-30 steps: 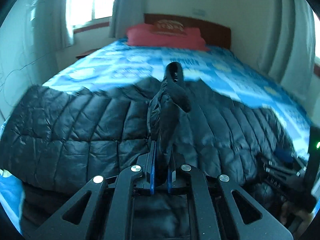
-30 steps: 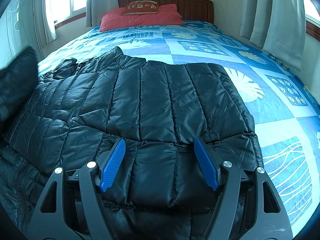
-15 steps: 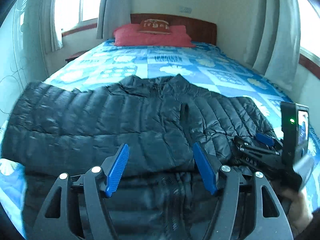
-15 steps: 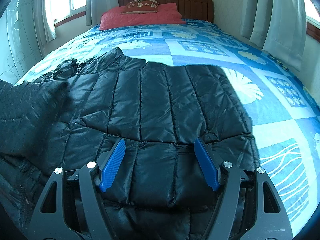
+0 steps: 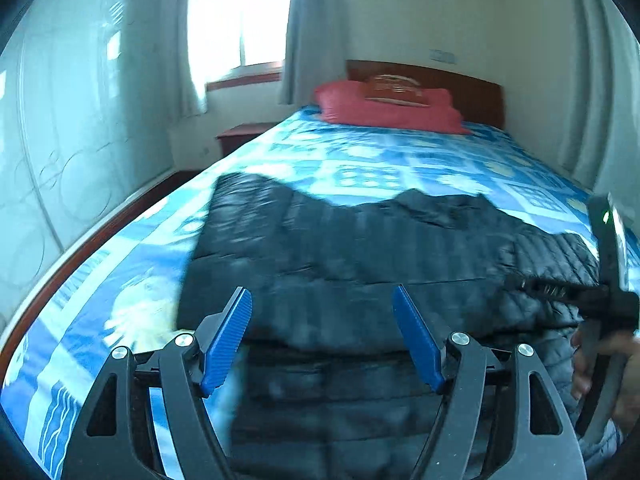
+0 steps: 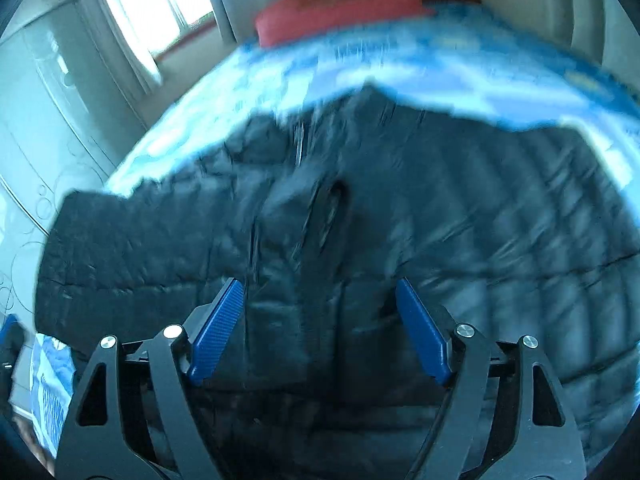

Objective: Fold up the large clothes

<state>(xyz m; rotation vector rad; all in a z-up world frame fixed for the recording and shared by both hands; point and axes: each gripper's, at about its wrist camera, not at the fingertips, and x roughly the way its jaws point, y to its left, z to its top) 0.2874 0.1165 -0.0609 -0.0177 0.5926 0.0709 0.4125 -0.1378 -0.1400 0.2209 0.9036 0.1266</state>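
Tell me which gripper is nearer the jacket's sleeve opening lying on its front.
Right. The right gripper hangs open just short of the sleeve opening, pointing at it. The left gripper, also open, sits over the jacket toward its left edge, with that opening not visible in its view.

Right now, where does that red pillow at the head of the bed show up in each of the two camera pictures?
Left wrist view: the red pillow lies right of centre in the upper half, against the wooden headboard.
Right wrist view: the red pillow is blurred, at the very top, near the middle.
Shared landmark: the black puffer jacket spread on the blue bedspread.
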